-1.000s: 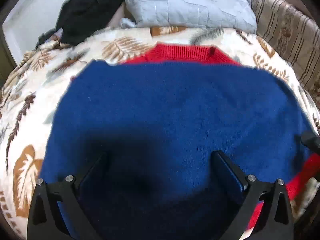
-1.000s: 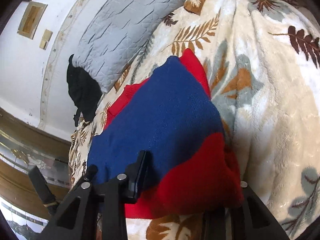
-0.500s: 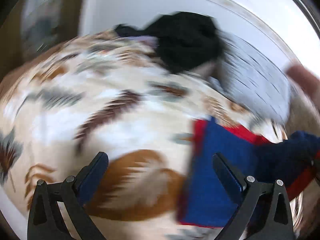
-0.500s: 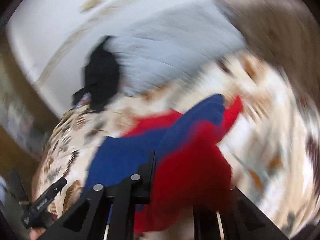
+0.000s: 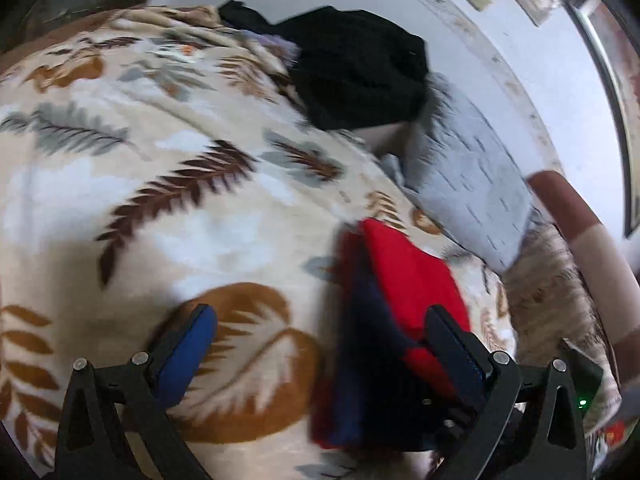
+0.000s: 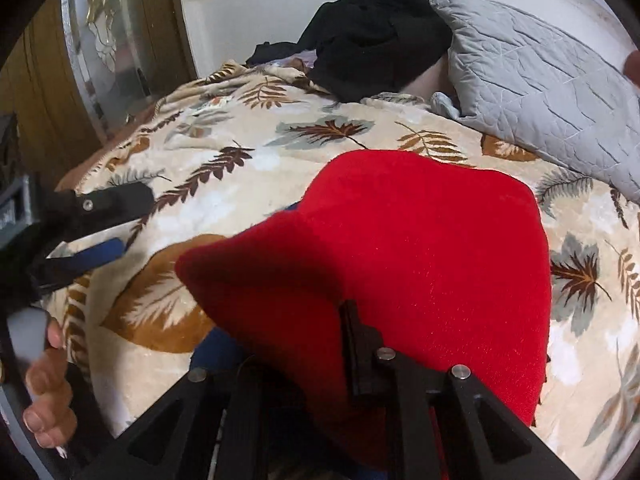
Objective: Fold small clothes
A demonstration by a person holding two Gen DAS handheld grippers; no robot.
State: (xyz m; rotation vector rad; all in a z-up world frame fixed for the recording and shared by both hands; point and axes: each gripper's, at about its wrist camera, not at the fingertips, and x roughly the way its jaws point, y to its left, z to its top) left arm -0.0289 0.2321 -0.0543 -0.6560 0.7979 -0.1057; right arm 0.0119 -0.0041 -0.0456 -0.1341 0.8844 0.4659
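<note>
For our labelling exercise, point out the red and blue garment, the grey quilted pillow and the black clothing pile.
red and blue garment (image 6: 432, 248): right wrist view, red top face.
grey quilted pillow (image 6: 536, 80): right wrist view, middle of cover.
black clothing pile (image 6: 376, 40): right wrist view, centre.

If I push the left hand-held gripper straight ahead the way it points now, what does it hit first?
Most likely the leaf-print blanket: the open left hand-held gripper holds nothing and looks down onto bare blanket. The red and blue sweater lies just right of that line. Depth is hard to judge through the fisheye blur.

Left gripper (image 5: 320, 344) spread wide; right gripper (image 6: 320, 360) clamped.
</note>
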